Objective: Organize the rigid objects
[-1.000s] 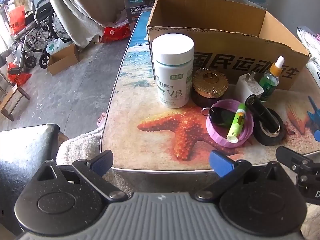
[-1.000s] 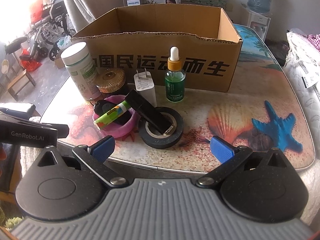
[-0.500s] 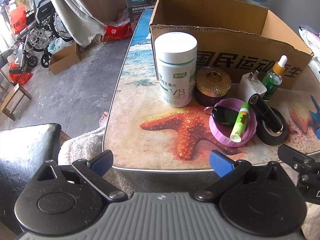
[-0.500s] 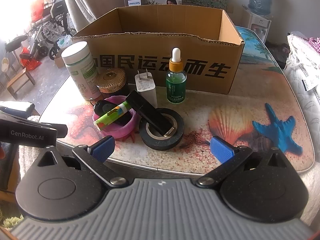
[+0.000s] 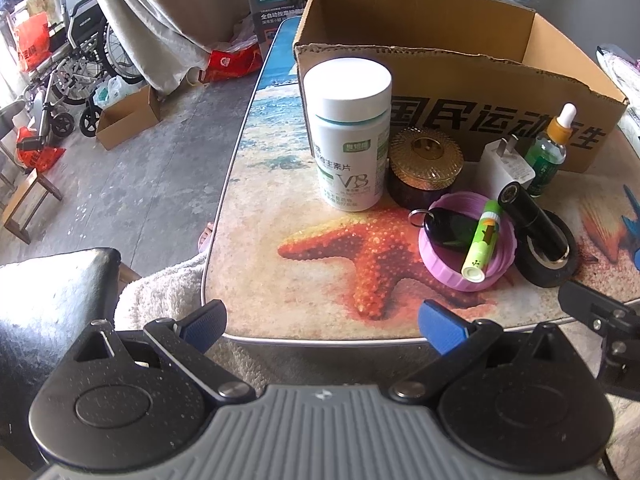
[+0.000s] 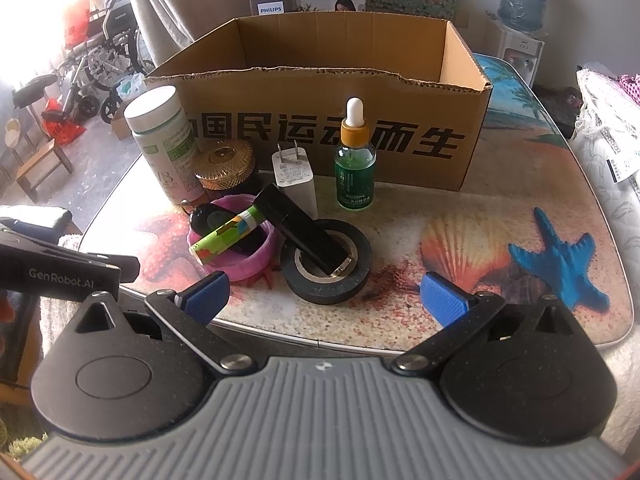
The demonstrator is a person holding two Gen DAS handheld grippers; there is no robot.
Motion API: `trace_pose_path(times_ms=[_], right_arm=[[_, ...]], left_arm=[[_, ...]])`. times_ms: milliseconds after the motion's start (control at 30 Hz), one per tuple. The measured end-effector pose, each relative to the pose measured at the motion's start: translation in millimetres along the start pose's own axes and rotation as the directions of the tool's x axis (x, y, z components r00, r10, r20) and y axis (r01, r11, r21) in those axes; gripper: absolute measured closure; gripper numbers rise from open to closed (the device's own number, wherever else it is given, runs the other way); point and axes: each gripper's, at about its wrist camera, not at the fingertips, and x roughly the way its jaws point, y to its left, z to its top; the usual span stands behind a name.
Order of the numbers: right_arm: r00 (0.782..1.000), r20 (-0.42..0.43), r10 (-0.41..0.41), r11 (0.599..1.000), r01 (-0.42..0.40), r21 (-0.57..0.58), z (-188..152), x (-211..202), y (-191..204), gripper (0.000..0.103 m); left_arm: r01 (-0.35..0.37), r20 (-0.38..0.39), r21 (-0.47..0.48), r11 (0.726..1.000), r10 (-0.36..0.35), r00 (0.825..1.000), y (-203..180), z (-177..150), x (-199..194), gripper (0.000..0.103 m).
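**Both grippers empty at the near edge; objects grouped before the box**

I find the left gripper (image 5: 323, 322) spread wide with nothing between its blue-padded fingers (image 5: 442, 326), hovering over the near left corner of the beach-print table (image 5: 256, 184). The right gripper (image 6: 325, 296) is likewise spread wide and empty, held over the near edge further right.

The open brown cardboard box with black printed characters (image 6: 320, 136) stands toward the far edge; I see nothing inside it from either view.

In front of the box I note, from left to right:
- a white plastic supplement bottle with green label (image 5: 350, 136), upright;
- a dark round jar with a gold ribbed lid (image 5: 426, 168), touching or just beside the bottle;
- a white plug-in charger (image 6: 294, 176), upright with prongs up;
- a green glass dropper bottle with orange collar and white bulb (image 6: 355, 164), upright, close before the box's front wall.

Nearer the front edge, a pink round plastic dish (image 6: 236, 240) holds a black key fob with a metal ring (image 5: 440, 224) and a green patterned lip-balm tube (image 5: 482, 246), the tube lying across the rim. Just right of it, a black rectangular stick (image 6: 304, 234) rests tilted in the core of a black roll of electrical tape (image 6: 326, 266).

A light fleecy cloth (image 5: 160, 300) lies below the near left corner.
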Motion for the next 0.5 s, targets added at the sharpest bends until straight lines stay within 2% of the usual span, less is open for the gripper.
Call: trace_pose_path(times_ms=[67,133,167,233,267,300,333,400,433,500], right_arm=[[1.0,0.01,0.004,1.0,-0.004,0.01,0,0,-2,0.001],[0.999,0.033,0.009,1.0,-0.009,0.027,1,-2,-7,0.001],[0.999,0.051,0.012,0.999,-0.014,0.036,1,-4,-10,0.001],[0.996,0.083,0.016,0.999,-0.021,0.05,2,-6,-17,0.001],[0.995,0.1,0.017,0.998,-0.023,0.058,3,-8,-21,0.001],[0.992,0.123,0.018,0.997,-0.026,0.066,4,-9,-25,0.001],[0.989,0.148,0.019,0.997,-0.03,0.074,6,-12,-30,0.001],[0.98,0.194,0.033,0.995,-0.051,0.088,10,-15,-40,0.001],[0.976,0.212,0.05,0.993,-0.071,0.092,13,-17,-45,0.001],[0.967,0.233,0.1,0.988,-0.124,0.09,19,-17,-54,0.002]], left_arm=[[0.014,0.008,0.005,1.0,-0.014,1.0,-1,1,0,0.0],[0.019,0.048,0.025,1.0,-0.021,0.999,-4,2,-2,0.0],[0.043,0.047,0.027,0.999,-0.044,0.998,-5,3,-4,0.0],[0.036,0.112,0.07,0.997,-0.044,0.993,-8,3,-7,0.0],[0.008,0.17,0.103,0.995,-0.026,0.985,-11,2,-9,0.0],[0.03,0.199,0.116,0.993,-0.053,0.979,-13,2,-12,0.0],[0.02,0.195,0.147,0.989,-0.049,0.98,-15,3,-11,0.0],[0.089,0.218,0.171,0.981,-0.126,0.968,-18,4,-13,0.001],[0.158,0.24,0.162,0.974,-0.194,0.951,-20,4,-17,0.001],[0.209,0.246,0.191,0.959,-0.252,0.936,-26,5,-18,0.005]])
